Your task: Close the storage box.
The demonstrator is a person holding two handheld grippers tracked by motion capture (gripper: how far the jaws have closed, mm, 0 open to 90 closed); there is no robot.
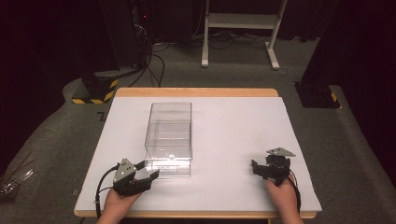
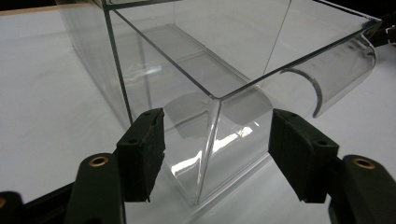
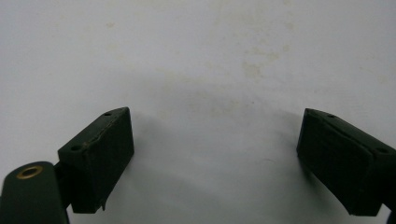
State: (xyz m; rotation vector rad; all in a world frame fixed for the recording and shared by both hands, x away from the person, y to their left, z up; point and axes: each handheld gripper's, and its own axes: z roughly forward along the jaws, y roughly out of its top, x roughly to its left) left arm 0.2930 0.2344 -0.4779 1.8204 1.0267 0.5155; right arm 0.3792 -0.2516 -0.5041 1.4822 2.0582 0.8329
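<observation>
1 clear plastic box on table, 2 hand-held grippers: left & right both agape, nothing gripped.

— Where do I have the box?
— On the table, left of centre. My left gripper sits just before its near left corner; right gripper well apart, near the right front edge.

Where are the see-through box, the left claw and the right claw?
box (image 1: 169, 135), high view, its top panel.
left claw (image 1: 148, 170), high view, between its open tips.
right claw (image 1: 255, 166), high view, between its tips.
</observation>
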